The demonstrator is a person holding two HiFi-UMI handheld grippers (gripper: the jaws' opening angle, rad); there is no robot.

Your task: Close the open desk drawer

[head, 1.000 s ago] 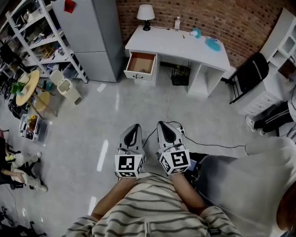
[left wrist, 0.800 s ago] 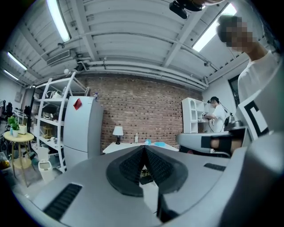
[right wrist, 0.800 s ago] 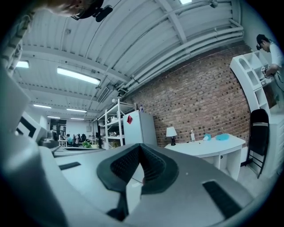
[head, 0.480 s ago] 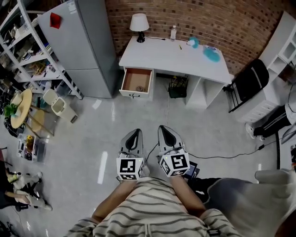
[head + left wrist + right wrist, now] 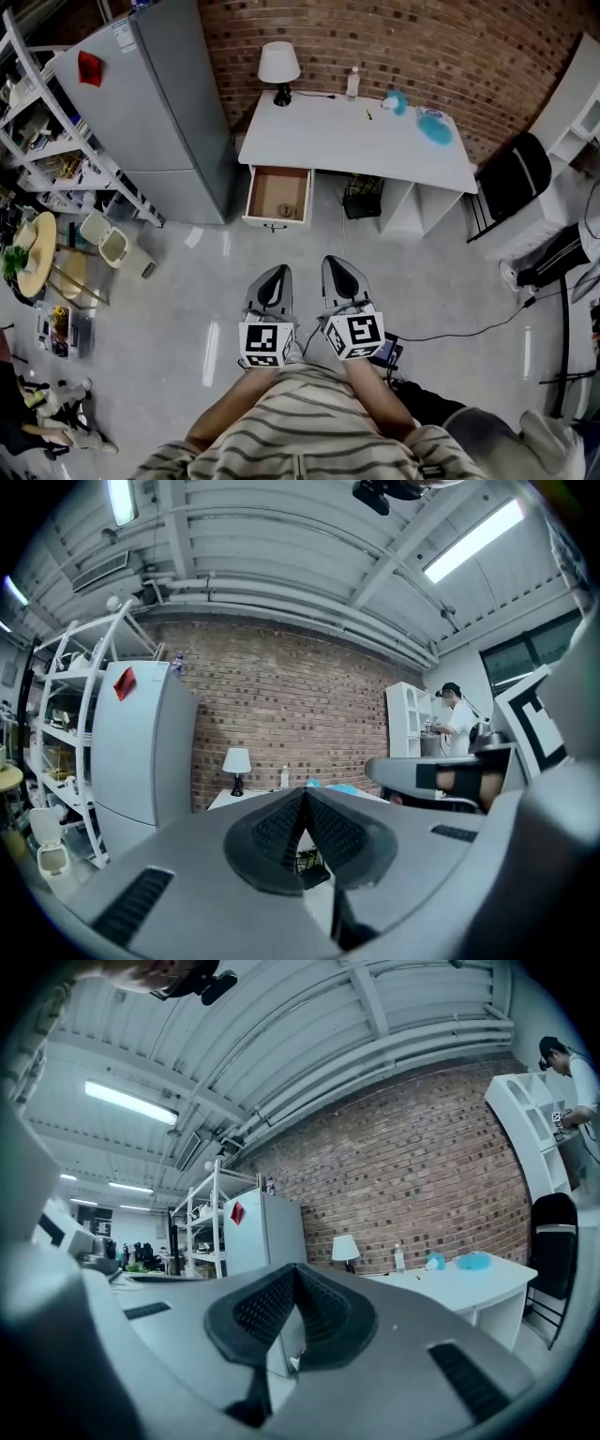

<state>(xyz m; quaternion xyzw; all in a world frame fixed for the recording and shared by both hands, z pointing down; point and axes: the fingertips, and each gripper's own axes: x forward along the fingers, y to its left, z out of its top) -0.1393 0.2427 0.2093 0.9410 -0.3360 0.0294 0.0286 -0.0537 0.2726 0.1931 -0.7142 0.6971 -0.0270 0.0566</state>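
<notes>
Straight ahead of my left tongs (image 5: 276, 274) and right tongs (image 5: 338, 265), the white desk (image 5: 375, 155) stands against the brick wall. On its top I see a table lamp (image 5: 278, 67) at the far left corner and a clear bottle (image 5: 352, 84) just right of it. A teal object (image 5: 397, 101) and a blue object (image 5: 434, 127) lie further right. The grey floor (image 5: 187, 291) below the tongs carries the desk, a grey fridge (image 5: 159, 112) ahead-left, pale bins (image 5: 112, 246) off to the left, and a black cable (image 5: 450, 330) trailing right.

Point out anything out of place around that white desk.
The desk drawer stands pulled out under the white desk's left end, its wooden inside exposed. Nothing else there looks spilled or broken.
</notes>
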